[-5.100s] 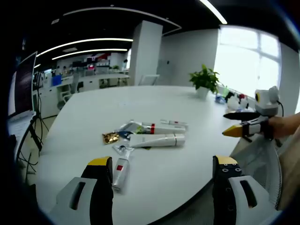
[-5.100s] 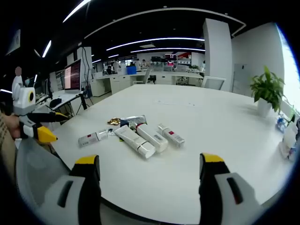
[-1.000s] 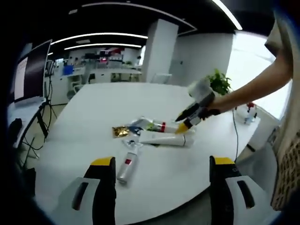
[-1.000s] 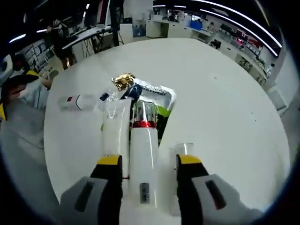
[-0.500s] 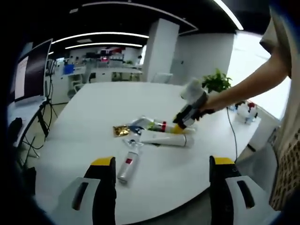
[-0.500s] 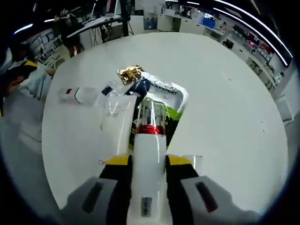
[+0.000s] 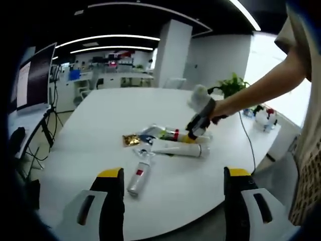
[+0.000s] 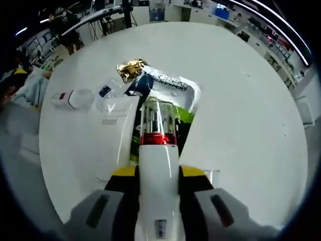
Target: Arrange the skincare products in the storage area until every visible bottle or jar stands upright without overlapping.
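Observation:
Several skincare tubes lie flat in a loose pile on the white round table [image 7: 100, 115]. My right gripper [image 8: 158, 173] is shut on a white tube with a red ring and clear cap [image 8: 158, 145], which points away from it over a green and white sachet [image 8: 168, 90]. In the left gripper view, that gripper [image 7: 196, 128], on a person's arm, sits at the pile's far right, over the tube [image 7: 173, 134]. A long white tube [image 7: 178, 149] lies in front of it and a small red-labelled tube [image 7: 138, 178] nearer me. My left gripper [image 7: 174, 175] hangs open near the table's edge.
A gold foil packet [image 8: 129, 68] lies at the pile's far end and a clear sachet [image 8: 108, 93] beside the small tube [image 8: 72, 99]. A potted plant [image 7: 233, 85] and small bottles [image 7: 263, 115] stand at the table's far right. A monitor [image 7: 30, 75] stands to the left.
My right gripper came over from the right, straddled the red-ringed tube and shut on it. The left gripper stayed open near the table's edge.

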A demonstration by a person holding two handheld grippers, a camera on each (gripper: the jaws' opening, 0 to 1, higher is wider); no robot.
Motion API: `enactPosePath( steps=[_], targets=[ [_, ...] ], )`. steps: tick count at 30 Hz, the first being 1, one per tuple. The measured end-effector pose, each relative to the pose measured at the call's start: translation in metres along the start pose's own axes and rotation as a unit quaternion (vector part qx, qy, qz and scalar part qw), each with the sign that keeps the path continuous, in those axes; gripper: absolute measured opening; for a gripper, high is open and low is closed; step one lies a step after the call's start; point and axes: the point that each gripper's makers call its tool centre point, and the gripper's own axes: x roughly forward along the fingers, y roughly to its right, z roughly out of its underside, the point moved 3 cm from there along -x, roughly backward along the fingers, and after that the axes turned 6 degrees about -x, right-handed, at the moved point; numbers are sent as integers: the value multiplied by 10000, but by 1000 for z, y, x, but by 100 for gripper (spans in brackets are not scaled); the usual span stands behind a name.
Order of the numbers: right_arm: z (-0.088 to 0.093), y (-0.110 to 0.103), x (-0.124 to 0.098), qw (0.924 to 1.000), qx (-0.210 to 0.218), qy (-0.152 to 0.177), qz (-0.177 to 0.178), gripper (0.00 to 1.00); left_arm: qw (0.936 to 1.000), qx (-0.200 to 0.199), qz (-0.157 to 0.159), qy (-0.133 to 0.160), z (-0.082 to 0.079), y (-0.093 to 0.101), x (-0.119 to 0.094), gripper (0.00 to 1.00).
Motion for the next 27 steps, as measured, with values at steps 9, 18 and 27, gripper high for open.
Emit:
enactPosePath(
  steps=[9, 18, 27],
  targets=[
    [-2, 1, -2, 9997, 86, 188, 93, 29, 10000, 15, 11, -35, 1, 1, 1, 78],
    [-7, 0, -23, 9964, 547, 628, 177, 28, 10000, -1, 1, -24, 0, 0, 1, 78],
    [-14, 4, -70, 9837, 1034, 1423, 358, 28, 9998, 112, 95, -93, 1, 5, 1, 77]
  ],
)
